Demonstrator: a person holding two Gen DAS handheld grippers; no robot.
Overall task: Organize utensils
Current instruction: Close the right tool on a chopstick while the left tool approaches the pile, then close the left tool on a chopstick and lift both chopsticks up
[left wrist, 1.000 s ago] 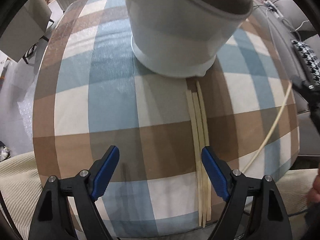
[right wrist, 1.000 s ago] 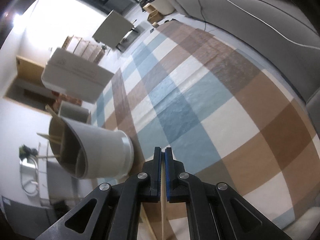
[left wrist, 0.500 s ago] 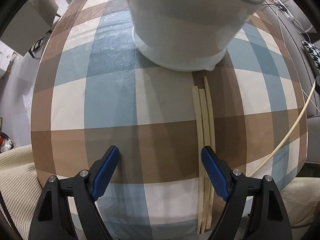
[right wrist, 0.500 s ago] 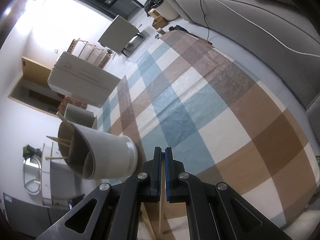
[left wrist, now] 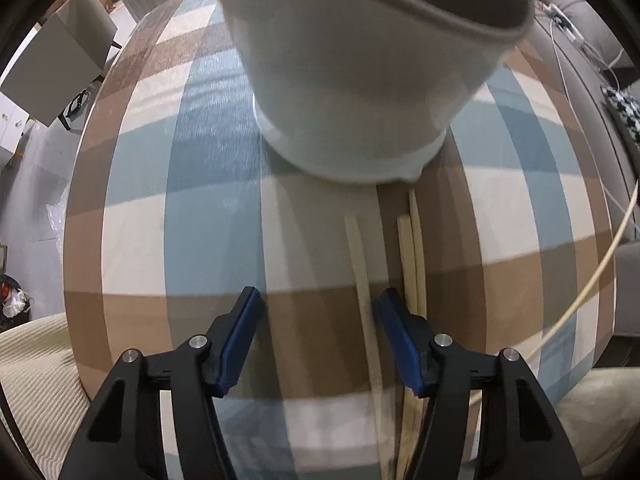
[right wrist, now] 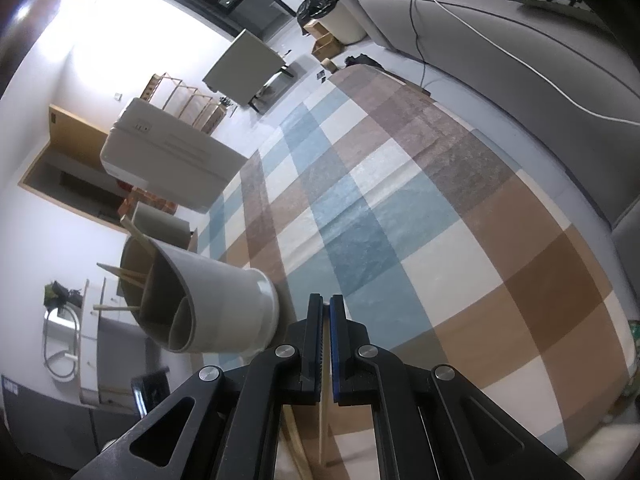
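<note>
A: How's the left gripper [left wrist: 320,320]?
B: Pointing straight down, jaws closing, pads not yet pressing.
A: And the right gripper [right wrist: 326,320]?
B: Angled downward, clamped tight.

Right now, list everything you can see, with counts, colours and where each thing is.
Holder: one, pale grey, on the cloth ahead of the left tongs.
Chopsticks in holder: at least three, light wood, poking out of its top.
Loose chopsticks: three, light wood, flat on the cloth below the holder.
Cloth: one, blue, brown and cream check, over the table.
Sofa: one, grey, beyond the table.
Left tongs: blue pads, closing, one loose chopstick between them.
Right tongs: blue pads, shut on a chopstick.
</note>
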